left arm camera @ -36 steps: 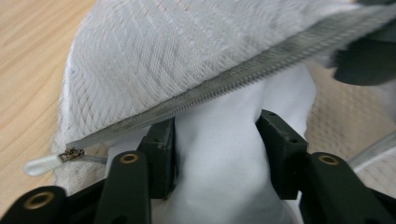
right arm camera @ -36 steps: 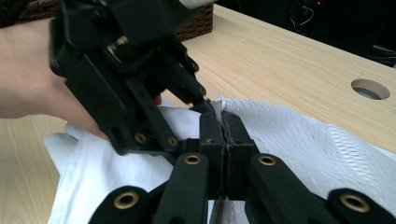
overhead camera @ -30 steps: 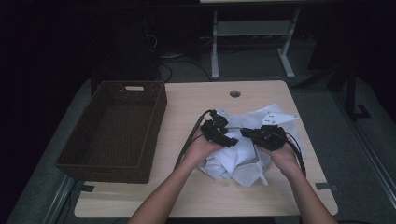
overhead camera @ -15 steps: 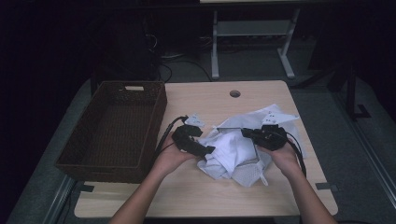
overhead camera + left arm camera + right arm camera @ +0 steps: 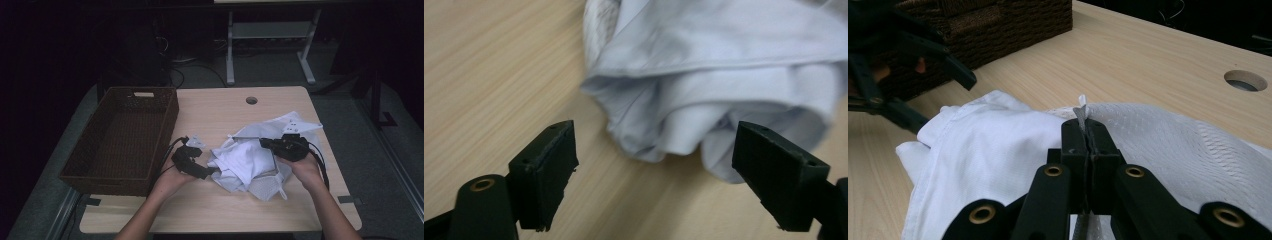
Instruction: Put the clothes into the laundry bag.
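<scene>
A crumpled white garment with a mesh layer lies on the right half of the wooden table. My left gripper sits low at the garment's left edge. Its jaws have just been opening and now stand wide apart. In the left gripper view, a rolled fold of the garment lies just ahead of the left gripper, and the pads touch nothing. My right gripper rests on top of the pile. In the right gripper view, the right gripper is shut on a thin pinch of the garment's mesh.
A dark woven basket stands on the left half of the table, close behind my left hand, and its wall appears in the right gripper view. A round cable hole lies near the far edge. Bare wood lies between basket and garment.
My left gripper has left the top of the garment, swung left and then come down to the garment's near left edge, its jaws wider. The right gripper and its pinch have stayed put.
</scene>
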`<state>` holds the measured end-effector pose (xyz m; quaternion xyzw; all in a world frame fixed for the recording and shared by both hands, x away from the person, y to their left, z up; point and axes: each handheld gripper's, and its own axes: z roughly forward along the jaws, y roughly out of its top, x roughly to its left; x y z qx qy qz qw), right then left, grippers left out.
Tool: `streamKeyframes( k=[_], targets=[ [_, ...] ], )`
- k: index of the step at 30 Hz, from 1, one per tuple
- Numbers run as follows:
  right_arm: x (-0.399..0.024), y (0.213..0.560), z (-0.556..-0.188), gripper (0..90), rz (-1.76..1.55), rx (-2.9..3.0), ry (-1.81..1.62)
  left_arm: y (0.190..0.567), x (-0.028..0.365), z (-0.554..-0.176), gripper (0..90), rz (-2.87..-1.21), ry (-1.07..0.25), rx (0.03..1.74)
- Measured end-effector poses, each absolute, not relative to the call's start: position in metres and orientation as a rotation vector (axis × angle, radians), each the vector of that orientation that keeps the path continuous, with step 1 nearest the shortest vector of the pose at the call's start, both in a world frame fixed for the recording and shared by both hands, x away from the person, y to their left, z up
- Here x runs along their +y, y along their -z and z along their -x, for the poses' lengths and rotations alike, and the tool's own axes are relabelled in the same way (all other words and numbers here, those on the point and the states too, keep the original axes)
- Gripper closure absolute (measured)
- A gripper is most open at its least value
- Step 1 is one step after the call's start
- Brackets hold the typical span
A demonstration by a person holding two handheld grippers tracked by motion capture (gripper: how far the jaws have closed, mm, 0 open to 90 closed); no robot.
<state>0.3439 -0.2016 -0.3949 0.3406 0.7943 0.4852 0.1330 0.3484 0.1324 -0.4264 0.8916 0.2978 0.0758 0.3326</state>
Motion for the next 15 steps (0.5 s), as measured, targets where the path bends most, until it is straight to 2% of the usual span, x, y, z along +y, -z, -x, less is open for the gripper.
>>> streamKeyframes(
  k=[7, 12, 15],
  targets=[
    [-0.203, 0.396, -0.344, 87.7, -0.992, 2.303, -1.397, 0.446, 0.127, -0.365, 26.3, -2.334, -0.185, 0.777],
    [-0.204, 0.398, -0.344, 87.7, -1.001, 2.306, -1.386, 0.454, 0.123, -0.376, 43.8, -2.296, -0.126, 0.733],
    [-0.205, 0.397, -0.344, 87.7, -1.007, 2.303, -1.383, 0.457, 0.119, -0.381, 58.7, -2.289, -0.114, 0.712]
  ],
)
